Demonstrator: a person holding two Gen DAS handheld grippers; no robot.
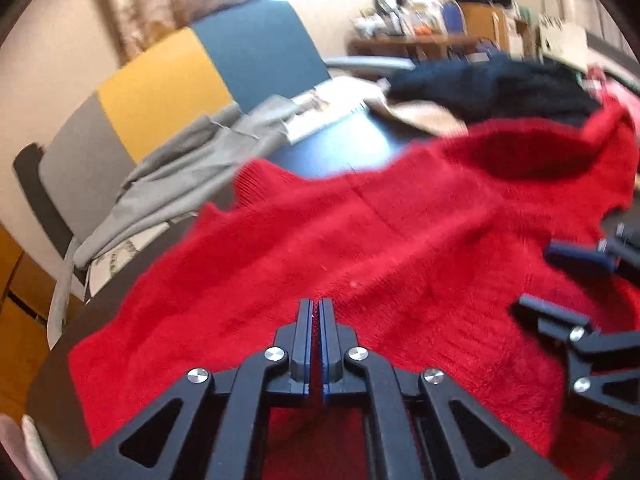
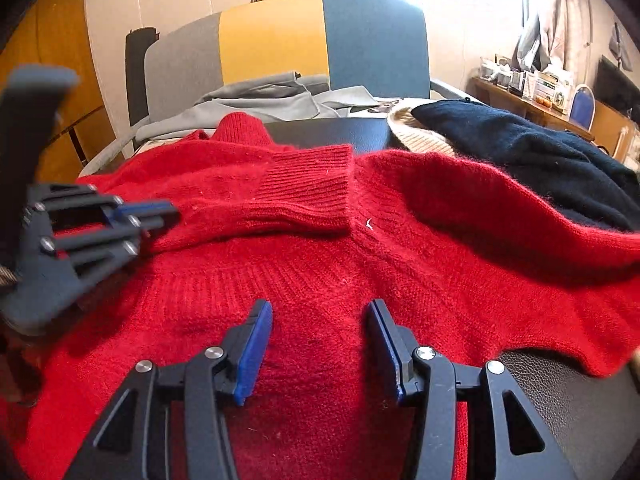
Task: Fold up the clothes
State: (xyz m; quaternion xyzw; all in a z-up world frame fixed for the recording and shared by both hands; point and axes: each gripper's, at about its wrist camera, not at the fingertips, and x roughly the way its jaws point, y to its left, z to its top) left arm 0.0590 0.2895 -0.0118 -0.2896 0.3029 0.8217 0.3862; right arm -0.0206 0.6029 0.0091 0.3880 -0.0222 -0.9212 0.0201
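Red sweater (image 2: 320, 240) spread under both tongs — left (image 1: 317, 308) closed; right (image 2: 320, 320) parted.

Black tongs (image 1: 316, 308); blue pads (image 2: 252, 356), seemingly.

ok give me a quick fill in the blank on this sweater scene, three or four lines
1. The sweater spread on the table is ____ in colour.
2. The left gripper has its jaws ____.
3. The right gripper has its jaws ____, nothing clamped.
4. The chair back has grey, ____ and teal panels.

Missing words: red; shut; open; yellow
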